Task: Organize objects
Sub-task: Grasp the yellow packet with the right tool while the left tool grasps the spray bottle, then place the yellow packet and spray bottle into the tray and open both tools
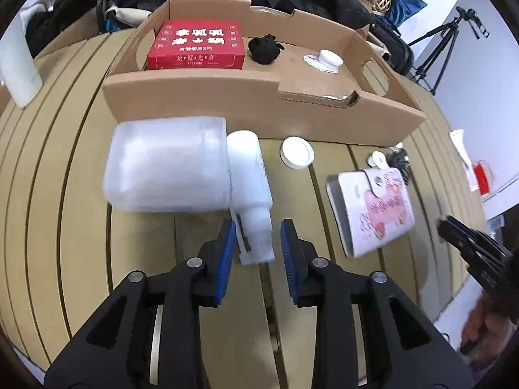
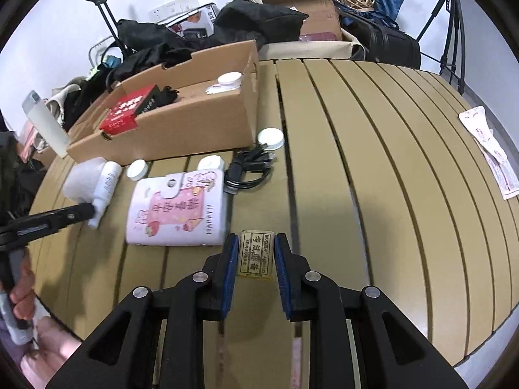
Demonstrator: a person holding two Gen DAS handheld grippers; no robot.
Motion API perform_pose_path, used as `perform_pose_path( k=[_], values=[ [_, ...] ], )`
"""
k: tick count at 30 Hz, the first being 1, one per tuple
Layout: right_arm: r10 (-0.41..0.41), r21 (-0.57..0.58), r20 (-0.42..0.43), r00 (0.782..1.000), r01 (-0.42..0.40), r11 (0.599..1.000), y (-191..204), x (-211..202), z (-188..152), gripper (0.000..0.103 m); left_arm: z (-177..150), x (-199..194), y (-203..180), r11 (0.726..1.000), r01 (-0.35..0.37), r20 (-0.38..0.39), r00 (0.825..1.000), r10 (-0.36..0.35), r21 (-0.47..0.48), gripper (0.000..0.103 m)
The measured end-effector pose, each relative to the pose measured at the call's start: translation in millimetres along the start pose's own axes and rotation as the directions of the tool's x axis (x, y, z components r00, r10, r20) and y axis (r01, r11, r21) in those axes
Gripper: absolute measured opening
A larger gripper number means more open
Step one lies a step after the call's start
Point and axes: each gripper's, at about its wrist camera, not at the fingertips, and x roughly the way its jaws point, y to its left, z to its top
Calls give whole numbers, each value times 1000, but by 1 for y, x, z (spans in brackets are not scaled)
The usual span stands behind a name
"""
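Note:
My left gripper (image 1: 255,236) is open, its blue pads on either side of the neck of a white bottle (image 1: 249,194) that lies on the slatted table beside a frosted plastic jar (image 1: 168,168). My right gripper (image 2: 256,253) is open around a small yellow eraser box (image 2: 255,254) lying flat on the table; the pads sit close beside it. A cardboard tray (image 1: 227,103) holds a red box (image 1: 196,45), a black bundle (image 1: 264,48) and a white cap (image 1: 330,58). The bottle also shows in the right wrist view (image 2: 105,184).
A pink-and-white wallet (image 2: 176,207), a black cable (image 2: 249,168), a round white lid (image 1: 296,152), a silver disc (image 2: 271,137) and a small white case (image 2: 211,163) lie on the table. A white tube (image 2: 45,123) stands left of the tray. Bags and boxes crowd the far side.

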Motion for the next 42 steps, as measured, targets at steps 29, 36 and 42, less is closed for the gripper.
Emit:
perform_pose_path(
  k=[29, 36, 42],
  values=[
    [169, -142, 107, 980, -153, 978, 60, -3, 134, 25, 152, -60, -53, 984, 125, 161, 976, -145, 129, 15],
    [89, -107, -33, 996, -92, 990, 60, 106, 206, 49, 196, 35, -56, 991, 58, 37, 997, -62, 118, 34],
    [83, -91, -25, 996, -85, 992, 55, 113, 204, 84, 194, 25, -53, 990, 38, 58, 997, -47, 135, 49]
  ],
)
